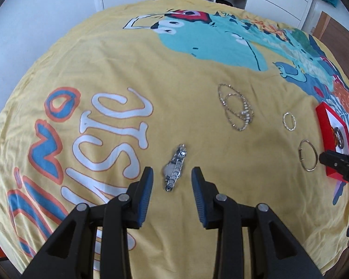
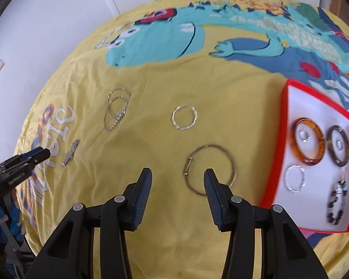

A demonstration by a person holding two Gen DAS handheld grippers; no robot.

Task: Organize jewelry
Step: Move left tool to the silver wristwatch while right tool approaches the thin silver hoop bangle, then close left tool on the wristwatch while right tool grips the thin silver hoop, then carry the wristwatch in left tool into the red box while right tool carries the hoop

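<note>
Straddling the watch [image 1: 175, 167]: your left tool [image 1: 172, 174] hangs open, watch lying on the bed [image 1: 104, 69] between the fingers, long axis running away and slightly right. Right tool [image 2: 176, 177] open by the thin bangle [image 2: 210, 169], probably overlapping it; red tray [image 2: 283, 107] right.

On the yellow bed cover [image 2: 151, 88] lie one silver watch [image 1: 175, 167], one sparkly chain [image 1: 236, 110] and two thin metal rings [image 2: 210, 169]. One red box [image 2: 285, 125] holds two brown rings [image 2: 307, 141], one silver ring [image 2: 295, 178] and one dark bead bracelet [image 2: 337, 203].
</note>
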